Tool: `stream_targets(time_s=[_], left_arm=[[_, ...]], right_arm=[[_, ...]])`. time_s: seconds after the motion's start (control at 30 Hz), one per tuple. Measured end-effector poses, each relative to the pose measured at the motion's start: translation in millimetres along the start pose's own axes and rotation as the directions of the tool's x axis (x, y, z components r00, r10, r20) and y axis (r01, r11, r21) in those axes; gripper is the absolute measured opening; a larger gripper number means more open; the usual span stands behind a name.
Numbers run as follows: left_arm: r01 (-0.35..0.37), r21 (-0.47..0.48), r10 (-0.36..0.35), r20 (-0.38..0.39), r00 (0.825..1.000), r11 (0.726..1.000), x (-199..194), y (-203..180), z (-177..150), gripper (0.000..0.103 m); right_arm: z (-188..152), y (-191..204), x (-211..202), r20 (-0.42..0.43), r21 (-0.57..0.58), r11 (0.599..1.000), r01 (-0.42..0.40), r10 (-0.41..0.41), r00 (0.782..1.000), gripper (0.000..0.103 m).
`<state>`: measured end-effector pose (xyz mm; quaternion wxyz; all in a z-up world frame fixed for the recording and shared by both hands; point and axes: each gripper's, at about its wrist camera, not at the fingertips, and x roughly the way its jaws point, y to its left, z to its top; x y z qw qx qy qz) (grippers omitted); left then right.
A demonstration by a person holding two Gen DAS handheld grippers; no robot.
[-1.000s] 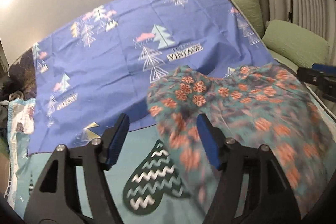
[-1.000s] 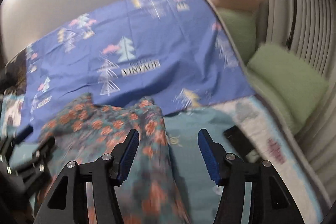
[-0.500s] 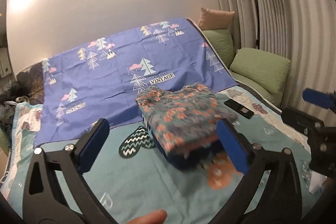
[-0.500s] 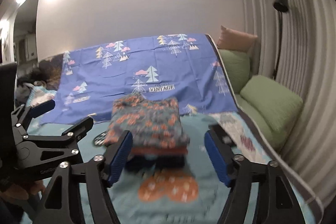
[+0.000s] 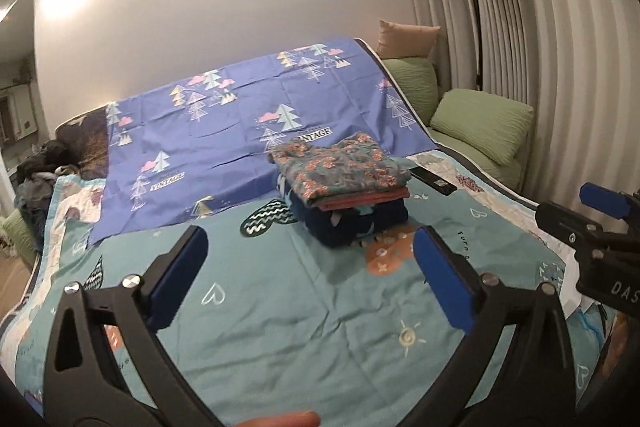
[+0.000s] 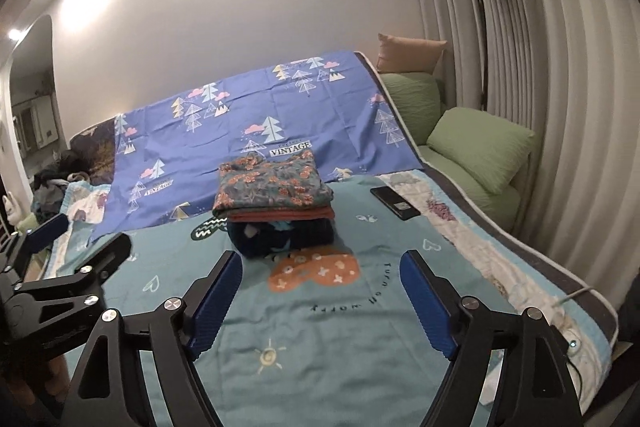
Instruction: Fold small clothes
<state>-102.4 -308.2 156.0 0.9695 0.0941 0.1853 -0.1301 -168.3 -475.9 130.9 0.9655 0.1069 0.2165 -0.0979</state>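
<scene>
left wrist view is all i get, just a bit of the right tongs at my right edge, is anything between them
Observer: No. In the right wrist view the right tongs are opening with only the teal bedspread showing between them. The folded stack lies beyond their tips, untouched.
Operator: ok and the bed's right edge, the tongs block it for me
Observer: A white cable lies on that edge. Just nearer the camera is a small white unit with a lit dot. I cannot tell whether the two are joined.
</scene>
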Motion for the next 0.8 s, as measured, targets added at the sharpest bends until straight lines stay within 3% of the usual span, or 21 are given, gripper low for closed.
stream_targets(time_s=[0.17, 0.8], left_arm=[[0.009, -0.009, -0.009, -0.032, 0.999, 1.0, -11, 1, -10, 0.102], [-0.01, -0.019, 0.01, -0.039, 0.999, 1.0, -21, 8, -19, 0.102]], right_arm=[[-8, 10, -11, 0.0, -0.016, 1.0, -0.019, 0.019, 1.0, 0.084], [-16, 36, -14, -0.021, -0.063, 0.998, -0.019, 0.018, 1.0, 0.085]])
